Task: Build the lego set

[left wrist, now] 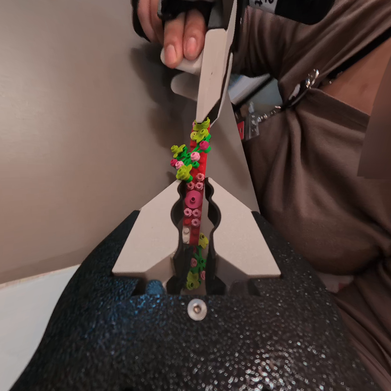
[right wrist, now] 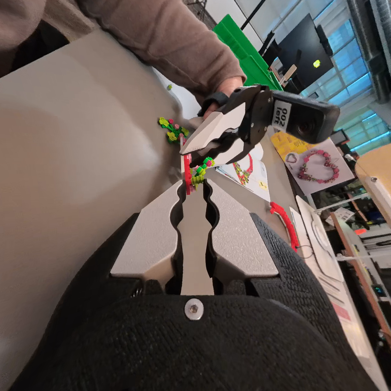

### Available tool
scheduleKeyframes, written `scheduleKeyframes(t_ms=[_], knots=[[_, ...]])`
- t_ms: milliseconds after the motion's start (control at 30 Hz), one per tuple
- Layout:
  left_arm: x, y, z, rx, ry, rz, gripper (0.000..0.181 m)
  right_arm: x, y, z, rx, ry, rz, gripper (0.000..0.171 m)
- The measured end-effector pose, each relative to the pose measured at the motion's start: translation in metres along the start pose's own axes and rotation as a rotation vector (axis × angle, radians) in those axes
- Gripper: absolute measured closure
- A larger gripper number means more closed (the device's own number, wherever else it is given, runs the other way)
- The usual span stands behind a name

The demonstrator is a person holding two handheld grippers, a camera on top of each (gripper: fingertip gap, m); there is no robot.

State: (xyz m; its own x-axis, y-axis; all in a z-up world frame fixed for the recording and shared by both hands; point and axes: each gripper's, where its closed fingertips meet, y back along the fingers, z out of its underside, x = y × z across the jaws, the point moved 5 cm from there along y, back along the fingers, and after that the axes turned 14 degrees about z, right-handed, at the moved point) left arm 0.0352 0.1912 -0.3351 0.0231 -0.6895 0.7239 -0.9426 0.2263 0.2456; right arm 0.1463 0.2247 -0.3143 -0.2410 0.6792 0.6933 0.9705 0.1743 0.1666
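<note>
A red lego strip point(left wrist: 198, 161) studded with pink flowers, lime leaves and green stems is held in the air between both grippers. My left gripper point(left wrist: 193, 179) is shut on the strip, which runs down between its fingers. My right gripper point(left wrist: 203, 121) comes in from above and is shut on the strip's far end, at a lime leaf. In the right wrist view the strip point(right wrist: 186, 169) shows edge-on between my right gripper point(right wrist: 193, 182) and the left gripper point(right wrist: 186, 152).
On the grey table point(right wrist: 84, 127) lie a loose flower cluster point(right wrist: 172, 131), a curved red lego piece point(right wrist: 284, 224), an open instruction booklet point(right wrist: 254, 179) and a picture of a flower heart point(right wrist: 317, 167). A green crate point(right wrist: 243, 53) stands behind. A person's torso point(left wrist: 306, 190) is close. The gap from one gripper's tips to the other's is roughly 5 centimetres.
</note>
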Motion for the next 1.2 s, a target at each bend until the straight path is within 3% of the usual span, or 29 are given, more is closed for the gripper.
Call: scheduleKeyframes(t_ms=[233,333,433,533,600,700,867,1000,1200], knots=[[0.003,0.007,0.015,-0.029,-0.031,-0.289,0.146,0.002,0.001,0.003,0.008,-0.068,-0.026,0.158],[0.01,0.01,0.019,-0.061,-0.099,-0.503,0.134,0.004,0.002,0.001,0.018,-0.103,-0.037,0.158],[0.021,0.008,0.014,-0.092,-0.266,-0.806,0.119,0.01,0.004,-0.002,0.049,-0.171,-0.028,0.157],[0.031,-0.011,0.003,-0.099,-0.49,-0.94,0.103,0.016,0.007,-0.003,0.067,-0.222,-0.014,0.157],[0.034,-0.02,-0.008,-0.089,-0.643,-1.012,0.108,0.017,0.008,-0.003,0.078,-0.247,-0.013,0.157],[0.038,-0.029,-0.018,-0.087,-0.825,-1.064,0.133,0.018,0.008,-0.005,0.095,-0.274,-0.018,0.157],[0.04,-0.039,-0.018,-0.138,-0.933,-1.068,0.168,0.015,0.008,-0.009,0.127,-0.297,-0.039,0.157],[0.046,-0.043,-0.018,-0.127,-0.997,-1.059,0.172,0.015,0.012,-0.013,0.183,-0.303,-0.055,0.157],[0.058,-0.048,-0.02,0.01,-1.073,-0.917,0.173,0.014,0.021,-0.027,0.322,-0.318,-0.084,0.157]])
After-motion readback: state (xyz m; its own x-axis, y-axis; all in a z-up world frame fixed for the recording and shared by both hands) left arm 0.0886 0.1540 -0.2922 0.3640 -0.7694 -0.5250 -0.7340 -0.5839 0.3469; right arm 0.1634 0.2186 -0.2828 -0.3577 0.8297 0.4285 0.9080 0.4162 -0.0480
